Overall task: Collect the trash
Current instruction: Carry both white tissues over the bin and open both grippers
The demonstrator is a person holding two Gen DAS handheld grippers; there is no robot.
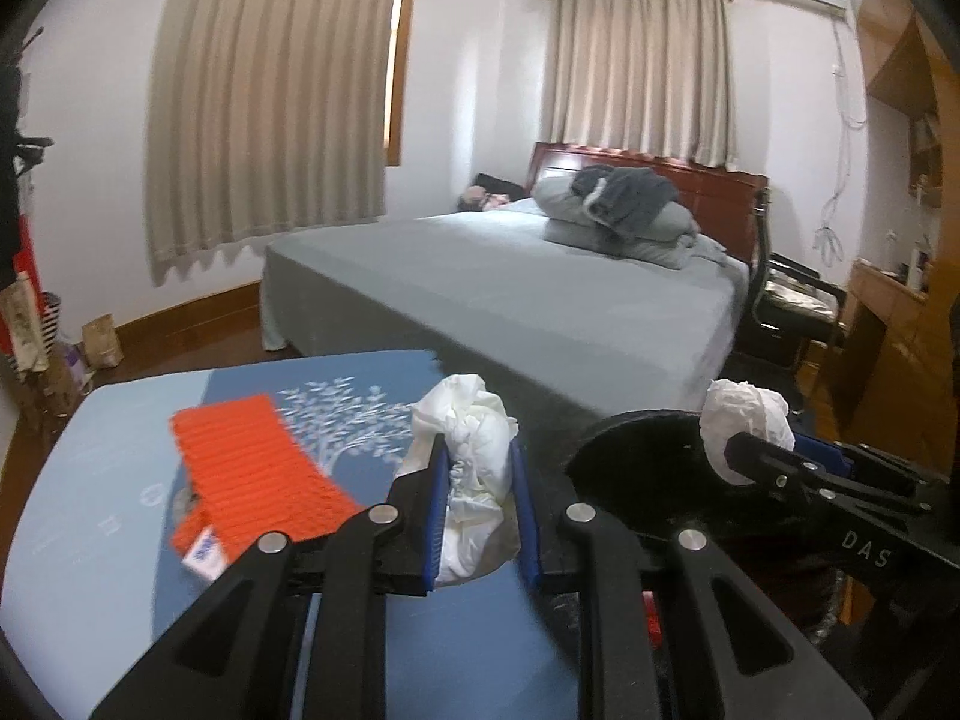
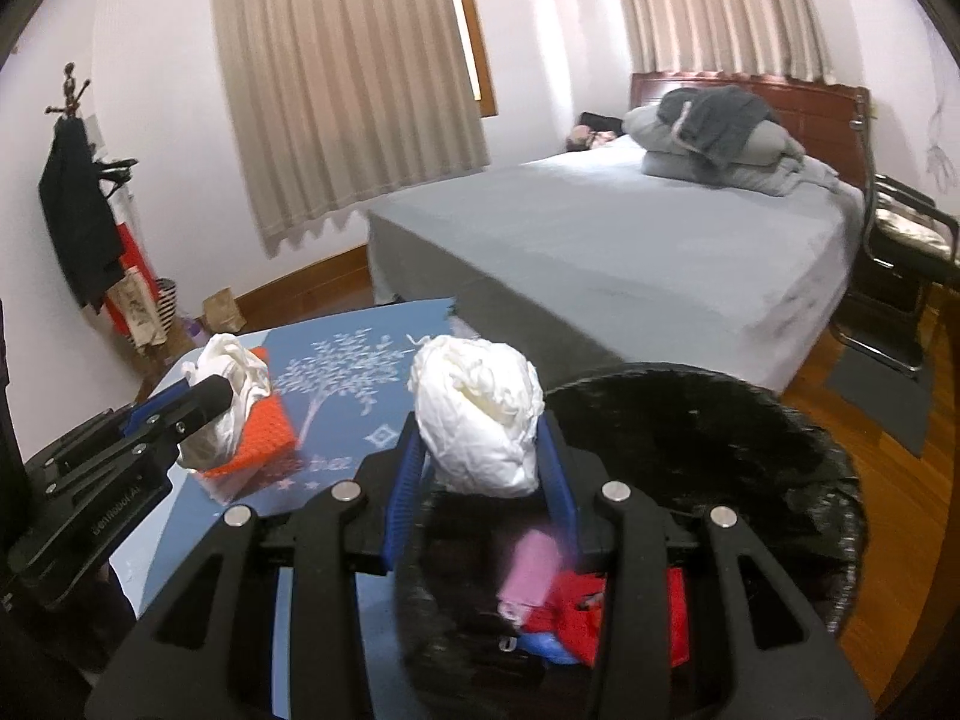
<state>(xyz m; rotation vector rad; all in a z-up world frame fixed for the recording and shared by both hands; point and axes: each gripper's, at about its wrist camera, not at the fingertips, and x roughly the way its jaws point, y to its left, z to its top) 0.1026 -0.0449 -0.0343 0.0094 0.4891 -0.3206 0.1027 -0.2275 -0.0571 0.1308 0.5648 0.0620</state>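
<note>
My left gripper point(image 1: 477, 468) is shut on a crumpled white tissue point(image 1: 471, 450) above the blue table point(image 1: 120, 420), next to an orange ribbed packet point(image 1: 252, 468). My right gripper point(image 2: 483, 444) is shut on a second white tissue wad point(image 2: 480, 414), held over the near rim of a black mesh trash bin point(image 2: 750, 420) that holds red, pink and blue waste. In the left wrist view the right gripper point(image 1: 756, 450) with its tissue point(image 1: 744, 420) sits over the bin point(image 1: 636, 456). In the right wrist view the left gripper point(image 2: 210, 402) holds its tissue point(image 2: 228, 390) above the orange packet point(image 2: 258, 438).
A bed with a grey sheet point(image 1: 510, 288) stands just beyond the table and bin. A chair point(image 2: 900, 240) stands at the right of the bed. A coat rack with bags point(image 2: 84, 210) is at the left wall. The floor is wood point(image 2: 900, 510).
</note>
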